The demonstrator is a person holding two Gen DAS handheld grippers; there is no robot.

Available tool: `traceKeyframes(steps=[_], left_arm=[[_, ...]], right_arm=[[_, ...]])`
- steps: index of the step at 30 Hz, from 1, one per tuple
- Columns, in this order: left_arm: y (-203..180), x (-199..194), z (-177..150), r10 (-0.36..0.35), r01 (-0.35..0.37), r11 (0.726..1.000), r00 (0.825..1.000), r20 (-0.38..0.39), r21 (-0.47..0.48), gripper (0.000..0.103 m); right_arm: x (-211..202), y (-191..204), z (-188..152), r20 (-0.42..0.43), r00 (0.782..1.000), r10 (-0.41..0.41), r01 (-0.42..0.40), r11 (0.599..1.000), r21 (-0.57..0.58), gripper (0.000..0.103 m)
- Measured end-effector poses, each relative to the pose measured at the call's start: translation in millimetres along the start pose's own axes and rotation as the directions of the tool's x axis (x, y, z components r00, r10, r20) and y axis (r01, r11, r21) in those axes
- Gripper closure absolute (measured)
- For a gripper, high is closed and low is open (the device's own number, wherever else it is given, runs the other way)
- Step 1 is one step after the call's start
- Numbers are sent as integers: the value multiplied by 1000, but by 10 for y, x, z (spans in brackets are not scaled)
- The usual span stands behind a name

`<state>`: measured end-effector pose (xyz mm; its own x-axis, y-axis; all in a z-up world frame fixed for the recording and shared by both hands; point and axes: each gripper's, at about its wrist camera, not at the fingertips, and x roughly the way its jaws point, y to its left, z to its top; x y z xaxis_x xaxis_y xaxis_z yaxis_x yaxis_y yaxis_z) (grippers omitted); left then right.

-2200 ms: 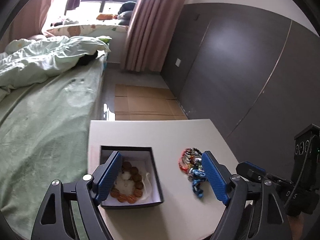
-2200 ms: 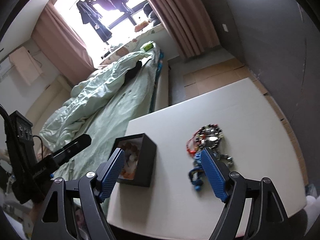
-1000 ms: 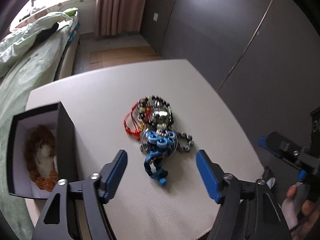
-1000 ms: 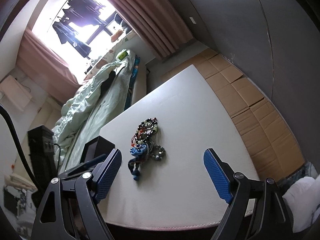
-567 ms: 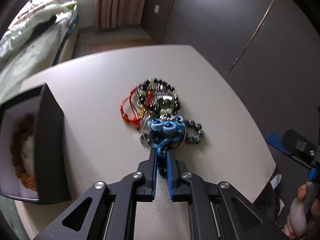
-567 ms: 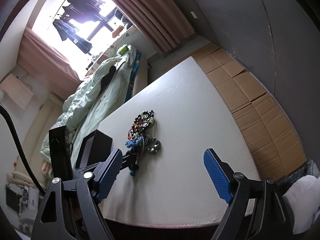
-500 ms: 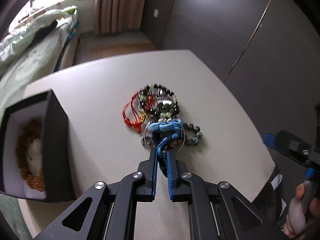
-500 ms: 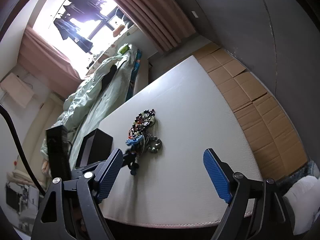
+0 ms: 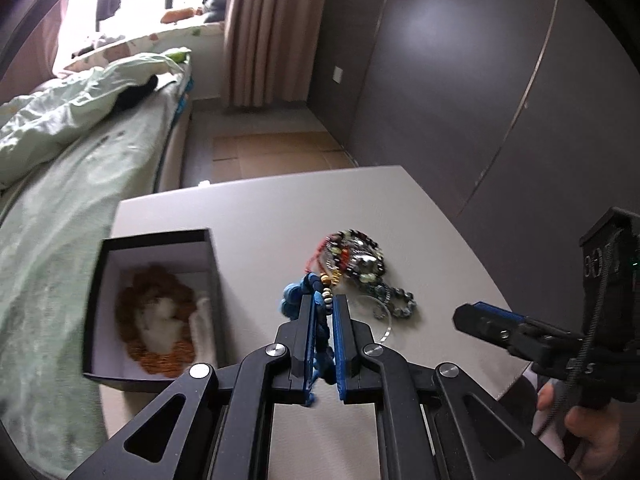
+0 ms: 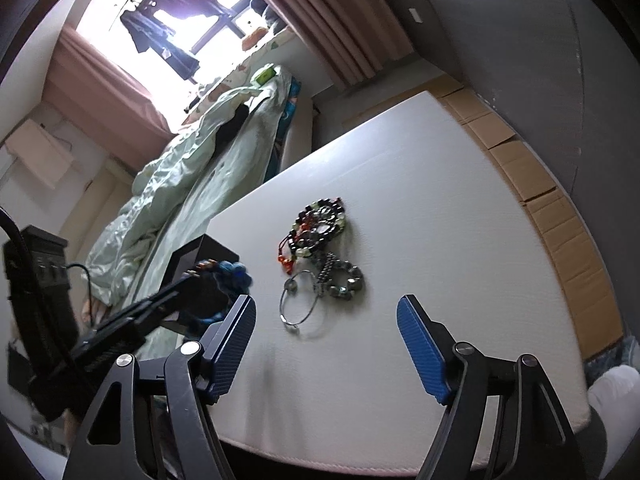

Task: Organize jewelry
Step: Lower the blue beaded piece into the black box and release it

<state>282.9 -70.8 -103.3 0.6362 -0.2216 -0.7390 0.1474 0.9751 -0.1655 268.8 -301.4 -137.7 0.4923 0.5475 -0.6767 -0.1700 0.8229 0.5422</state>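
Blue bracelet lifted clear of the pile and swung toward the box since a second ago.

The left gripper (image 9: pixel 323 322), wide open over the heap a second back, is now clamped tight on the blue bracelet (image 9: pixel 298 294), which hangs off the table (image 9: pixel 256 216) between the pile (image 9: pixel 356 258) and the box (image 9: pixel 154 240). It is a soft knotted cord with small beads, light and floppy, so it droops and swings from the pinch; I judge the thick knotted bunch the safest hold. The right gripper (image 10: pixel 326 334) has just been closing a little, yet its jaws stand well apart with nothing between them, hovering near the wire bangle (image 10: pixel 298 300). That hoop looks thin, stiff and slippery; the glossy bead strands beside it likely tangle. The box is rigid, black outside, white inside, with an amber bead ring (image 9: pixel 154 324) lying in it.
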Motion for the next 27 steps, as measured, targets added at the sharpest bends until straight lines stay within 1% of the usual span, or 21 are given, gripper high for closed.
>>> traceKeyframes(steps=[9, 18, 22, 24, 26, 27], left_arm=[[298, -213, 21, 31, -30, 999, 999, 34, -44, 94], [618, -334, -2, 68, -61, 992, 996, 59, -113, 94], [720, -325, -40, 73, -65, 988, 996, 54, -140, 94], [765, -303, -55, 72, -63, 986, 996, 48, -155, 94], [796, -297, -67, 68, -60, 984, 997, 46, -166, 94], [804, -292, -70, 68, -59, 984, 997, 45, -169, 94]], right_arm=[[353, 207, 62, -58, 998, -21, 17, 997, -69, 28], [720, 432, -89, -136, 984, -119, 90, 975, -202, 29], [751, 473, -102, -122, 980, -157, 124, 962, -244, 32], [766, 462, -73, -118, 980, -161, 129, 961, -244, 36], [793, 461, -37, -112, 977, -184, 150, 954, -258, 51], [806, 468, -20, -111, 975, -193, 158, 952, -264, 55]])
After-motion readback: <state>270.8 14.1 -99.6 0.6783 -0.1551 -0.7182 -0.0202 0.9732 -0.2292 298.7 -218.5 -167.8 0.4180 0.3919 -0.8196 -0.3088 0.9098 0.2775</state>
